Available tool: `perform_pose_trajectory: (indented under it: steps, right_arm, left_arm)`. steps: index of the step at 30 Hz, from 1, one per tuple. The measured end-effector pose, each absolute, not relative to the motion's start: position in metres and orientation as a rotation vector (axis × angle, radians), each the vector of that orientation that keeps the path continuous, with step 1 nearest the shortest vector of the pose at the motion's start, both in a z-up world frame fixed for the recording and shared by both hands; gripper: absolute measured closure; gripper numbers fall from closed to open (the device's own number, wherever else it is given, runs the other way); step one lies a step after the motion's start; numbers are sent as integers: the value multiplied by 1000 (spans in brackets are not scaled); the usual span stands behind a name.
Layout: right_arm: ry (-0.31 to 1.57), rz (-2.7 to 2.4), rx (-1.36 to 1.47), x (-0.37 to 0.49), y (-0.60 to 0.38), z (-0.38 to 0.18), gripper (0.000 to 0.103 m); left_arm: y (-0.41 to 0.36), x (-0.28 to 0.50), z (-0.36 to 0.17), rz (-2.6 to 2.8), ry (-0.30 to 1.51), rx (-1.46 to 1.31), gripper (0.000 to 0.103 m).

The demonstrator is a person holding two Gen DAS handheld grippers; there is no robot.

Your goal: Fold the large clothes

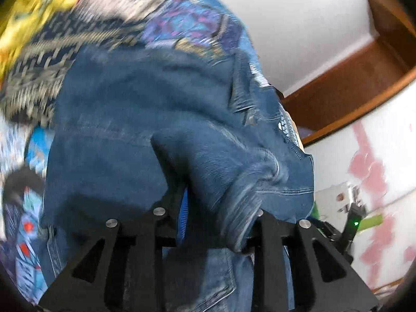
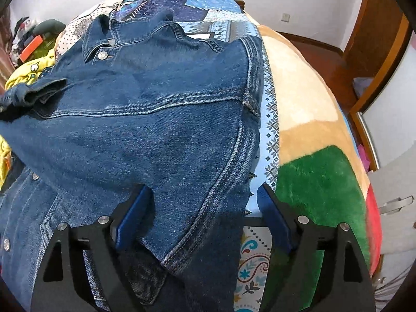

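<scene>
A dark blue denim jacket (image 2: 145, 119) lies spread on a patterned blue patchwork bedspread (image 2: 197, 2), collar at the far end. My right gripper (image 2: 202, 195) is open, its blue pads on either side of the jacket's near edge, not closed on it. In the left wrist view my left gripper (image 1: 215, 195) is shut on a bunched fold of the jacket (image 1: 145, 119), with cloth draped over the fingers and lifted; the view is blurred.
A beige, green and red plush blanket (image 2: 312, 135) lies to the right of the jacket. Yellow clothes (image 2: 28, 72) pile at the left. A brown wooden door frame (image 2: 374, 33) and a white wall stand at the right. The right gripper's body shows in the left wrist view (image 1: 348, 228).
</scene>
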State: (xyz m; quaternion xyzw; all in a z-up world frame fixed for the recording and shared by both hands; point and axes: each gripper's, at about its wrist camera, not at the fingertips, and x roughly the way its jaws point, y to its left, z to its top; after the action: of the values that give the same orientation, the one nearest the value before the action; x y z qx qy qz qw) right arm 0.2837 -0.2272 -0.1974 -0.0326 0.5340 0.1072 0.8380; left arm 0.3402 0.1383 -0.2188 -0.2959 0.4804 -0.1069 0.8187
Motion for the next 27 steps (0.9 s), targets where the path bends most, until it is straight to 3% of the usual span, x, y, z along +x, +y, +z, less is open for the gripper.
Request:
perform_pose_trajectory:
  steps: [5,15,17,20,23,27]
  right_arm:
    - [1133,217,-86,282,-225,-198,22]
    - [1147,206,-83,282,-226,-194,20]
    - [1166,206,-72,285,-228,-192,19]
    - [1177,204,-50,289,-233,-185,19]
    - [1144,213,-17,291,-239,-173,19]
    - [1087,227,40,303,-244,-152,19]
  left_arm:
    - [172,315,-227,-175,1000,-697,73]
    - [147,292,-219,-40,1071,-136,66]
    - [140,285,-215,-5,1076,-43,47]
    - [137,278,-200,20,1032,31,31]
    - [149,275,-178,53,972,41,19]
    - [163,291,-158,89,905,34,13]
